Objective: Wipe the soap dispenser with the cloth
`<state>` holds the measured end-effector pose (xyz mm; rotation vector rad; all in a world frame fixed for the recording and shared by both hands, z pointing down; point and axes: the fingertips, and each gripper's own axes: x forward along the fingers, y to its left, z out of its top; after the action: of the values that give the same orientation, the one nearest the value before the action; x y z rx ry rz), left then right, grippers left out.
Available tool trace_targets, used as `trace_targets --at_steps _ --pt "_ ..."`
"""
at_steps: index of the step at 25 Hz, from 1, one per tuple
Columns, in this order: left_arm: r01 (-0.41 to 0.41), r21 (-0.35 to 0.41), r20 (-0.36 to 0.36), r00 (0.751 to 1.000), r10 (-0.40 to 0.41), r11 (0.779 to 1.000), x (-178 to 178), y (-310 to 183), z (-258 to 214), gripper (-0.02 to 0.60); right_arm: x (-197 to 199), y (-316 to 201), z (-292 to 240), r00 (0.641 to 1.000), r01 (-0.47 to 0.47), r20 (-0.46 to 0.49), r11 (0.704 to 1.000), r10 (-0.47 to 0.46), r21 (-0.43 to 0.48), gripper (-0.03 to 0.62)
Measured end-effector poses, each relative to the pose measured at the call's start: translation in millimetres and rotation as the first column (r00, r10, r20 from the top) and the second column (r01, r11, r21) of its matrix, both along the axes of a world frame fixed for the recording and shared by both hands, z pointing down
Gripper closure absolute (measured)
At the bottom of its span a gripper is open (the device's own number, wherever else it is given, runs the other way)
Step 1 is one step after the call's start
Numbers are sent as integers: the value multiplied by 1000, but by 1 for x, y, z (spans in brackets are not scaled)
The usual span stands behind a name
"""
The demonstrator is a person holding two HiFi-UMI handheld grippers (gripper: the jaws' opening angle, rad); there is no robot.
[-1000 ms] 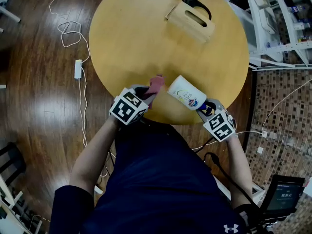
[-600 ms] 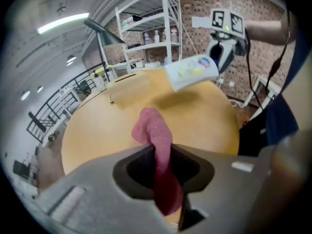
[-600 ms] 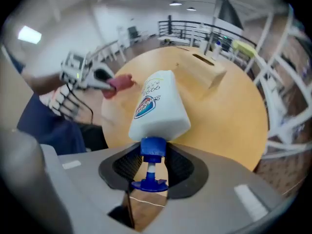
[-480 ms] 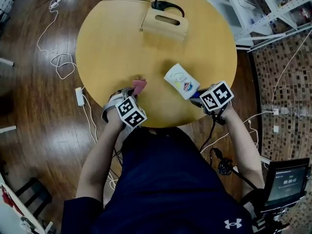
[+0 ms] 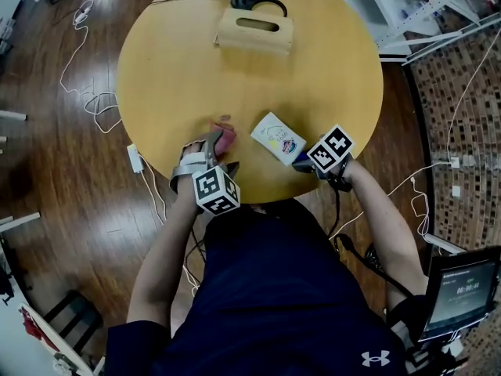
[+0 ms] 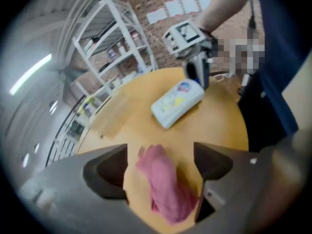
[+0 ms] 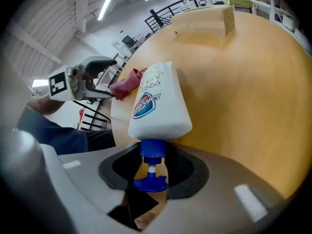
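The white soap dispenser (image 5: 276, 139) lies on its side on the round wooden table (image 5: 172, 61), near the front edge. My right gripper (image 5: 302, 163) is shut on its blue pump neck (image 7: 154, 150), with the bottle body (image 7: 158, 104) pointing away from the jaws. The pink cloth (image 5: 225, 138) lies crumpled on the table to the dispenser's left. My left gripper (image 5: 214, 144) has just been opening and stands open over the cloth (image 6: 163, 184); the cloth lies loose between the jaws, and the pads do not press it. The left gripper view also shows the dispenser (image 6: 178, 103) beyond the cloth.
A wooden box with a slot (image 5: 254, 30) stands at the table's far side, with a black cable (image 5: 262, 5) behind it. White cords and an adapter (image 5: 135, 159) lie on the floor at the left. Shelving (image 5: 423, 14) stands at the right, a screen (image 5: 462, 288) at lower right.
The left jaws have opened and let go of the cloth, which now rests on the table. The right gripper has come down and laid the dispenser on the table. Both grippers have rolled.
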<state>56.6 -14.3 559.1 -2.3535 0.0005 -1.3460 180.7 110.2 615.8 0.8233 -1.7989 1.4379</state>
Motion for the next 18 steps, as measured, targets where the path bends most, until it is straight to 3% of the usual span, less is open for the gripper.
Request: trace_targets --at_steps 1,2,3,5,7,8,10,12,13,14,15,18 --pt "-128 21 15 992 128 992 17 18 -7 163 1 2 0 1000 14 -1 1000 -14 -4 448" --pt "-263 50 51 964 261 964 34 36 -8 163 2 5 0 999 34 -9 999 -34 -7 448" --pt "-388 87 102 920 379 918 52 51 -6 163 3 6 0 998 57 -19 998 -57 -9 448" --pt "-577 150 209 812 545 803 86 70 5 162 2 7 -2 995 93 -26 996 -93 -11 448" --pt "-701 164 309 705 638 695 112 80 20 161 0 6 -3 993 115 -15 993 -115 -9 448" --pt "-742 143 356 656 665 655 119 83 28 154 0 6 -2 992 126 -8 992 -126 -5 448" --pt "-786 51 437 573 694 616 123 88 44 139 1 5 0 989 149 8 989 -150 18 447" --pt "-800 -34 489 510 708 599 123 92 55 135 2 4 -2 986 161 36 985 -164 58 447" --pt "-800 -52 498 498 710 598 125 93 58 129 4 3 -2 985 163 42 983 -166 83 445" --pt "-792 -57 492 508 708 608 129 94 59 132 7 3 -3 985 160 40 980 -165 115 445" --pt "-775 -55 467 538 702 630 132 95 58 134 11 2 -4 987 148 38 977 -155 155 445" --pt "-661 -67 321 695 643 747 138 94 50 146 26 -7 -22 995 11 92 960 -38 280 439"
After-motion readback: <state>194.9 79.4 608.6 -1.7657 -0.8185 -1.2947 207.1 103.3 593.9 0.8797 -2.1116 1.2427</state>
